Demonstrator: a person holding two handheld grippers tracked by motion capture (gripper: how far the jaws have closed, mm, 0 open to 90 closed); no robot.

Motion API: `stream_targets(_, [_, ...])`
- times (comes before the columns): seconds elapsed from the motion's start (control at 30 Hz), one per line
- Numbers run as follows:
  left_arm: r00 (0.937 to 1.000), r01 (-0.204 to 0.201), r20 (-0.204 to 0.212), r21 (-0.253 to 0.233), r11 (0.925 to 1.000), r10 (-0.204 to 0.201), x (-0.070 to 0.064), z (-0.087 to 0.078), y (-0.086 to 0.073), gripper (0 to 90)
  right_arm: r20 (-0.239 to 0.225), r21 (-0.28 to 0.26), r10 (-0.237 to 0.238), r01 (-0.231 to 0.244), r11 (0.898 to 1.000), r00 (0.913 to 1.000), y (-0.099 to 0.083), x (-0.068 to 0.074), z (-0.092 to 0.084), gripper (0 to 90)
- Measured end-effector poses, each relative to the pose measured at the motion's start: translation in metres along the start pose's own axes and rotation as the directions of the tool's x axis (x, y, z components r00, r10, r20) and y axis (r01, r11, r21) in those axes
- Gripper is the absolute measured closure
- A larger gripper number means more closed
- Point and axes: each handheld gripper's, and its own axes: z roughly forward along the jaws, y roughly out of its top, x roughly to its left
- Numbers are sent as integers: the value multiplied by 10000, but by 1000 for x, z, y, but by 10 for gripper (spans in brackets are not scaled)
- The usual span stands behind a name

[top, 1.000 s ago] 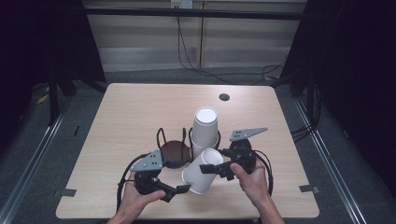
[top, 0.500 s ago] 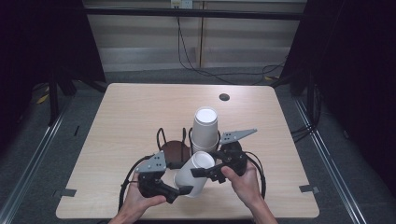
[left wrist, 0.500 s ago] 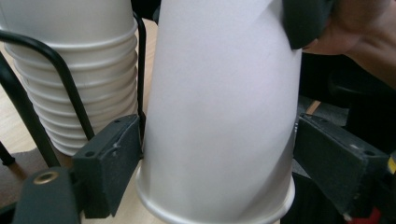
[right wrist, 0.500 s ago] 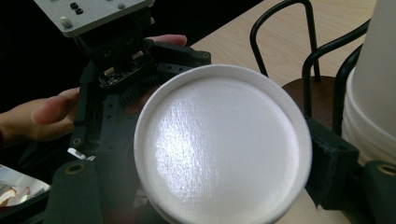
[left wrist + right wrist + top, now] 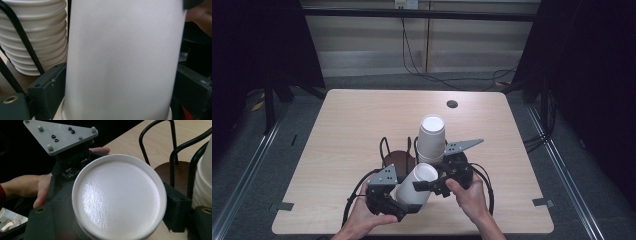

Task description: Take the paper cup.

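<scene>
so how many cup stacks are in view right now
2. One stack of white cups stands upside down in the black wire holder. The other stack lies tilted, clamped in the left gripper, with the right gripper at its end.

Both forearms come in from the near edge of the table point(image 5: 337, 125) and angle toward each other. The left hand point(image 5: 362, 217) grips the left gripper point(image 5: 404, 202), whose jaws press on either side of a white cup point(image 5: 414, 186) lying tilted above the near middle of the table. The right hand point(image 5: 469, 195) holds the right gripper point(image 5: 432, 186) just to the right, jaws pointing left at the cup's closed end and clasping that end from both sides. The grey plates on both grippers face up.
</scene>
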Motion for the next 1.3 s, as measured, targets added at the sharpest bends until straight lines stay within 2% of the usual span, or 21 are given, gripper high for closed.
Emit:
stream_targets(0.2, [10000, -47, -19, 151, 9999, 47, -2, 7, -2, 66, -29, -20, 20, -20, 10000, 10000, 0, 1, 0, 257])
stream_targets(0.33, [9999, -129, -110, 17, 9999, 129, -4, 5, -2, 86, -92, -89, 46, -47, 9999, 9999, 0, 0, -2, 257])
stream_targets(0.47, [10000, 6, -76, 14, 10000, -6, -4, 6, -3, 89, -124, -13, 139, -139, 9999, 9998, 0, -1, -1, 253])
stream_targets(0.6, [9999, -18, 113, 331, 9995, 14, -3, 6, -1, 110, -176, 61, 198, -197, 9998, 9996, -1, -1, -1, 246])
stream_targets(0.7, [9998, -176, 46, 469, 9987, 174, -3, 3, 0, 139, -216, 94, 205, -203, 9997, 9996, -1, -1, 0, 240])
stream_targets(0.87, [9999, -171, 23, 522, 9985, 170, -3, 1, 1, 157, -147, -61, 144, -145, 9999, 9998, -2, -1, 1, 231])
stream_targets(0.97, [9996, -266, 81, 516, 9983, 262, -6, 1, 1, 165, 4, -148, 81, -81, 9999, 10000, -1, -2, -1, 140])
stream_targets(1.03, [9993, -362, 73, 638, 9973, 358, -7, 0, 2, 165, 2, -157, 74, -73, 9999, 10000, -1, -2, -1, 138])
stream_targets(1.3, [9998, -200, 59, 781, 9967, 196, -6, -7, 4, 169, -189, -376, -63, 56, 9993, 9998, -2, -2, -8, 136])
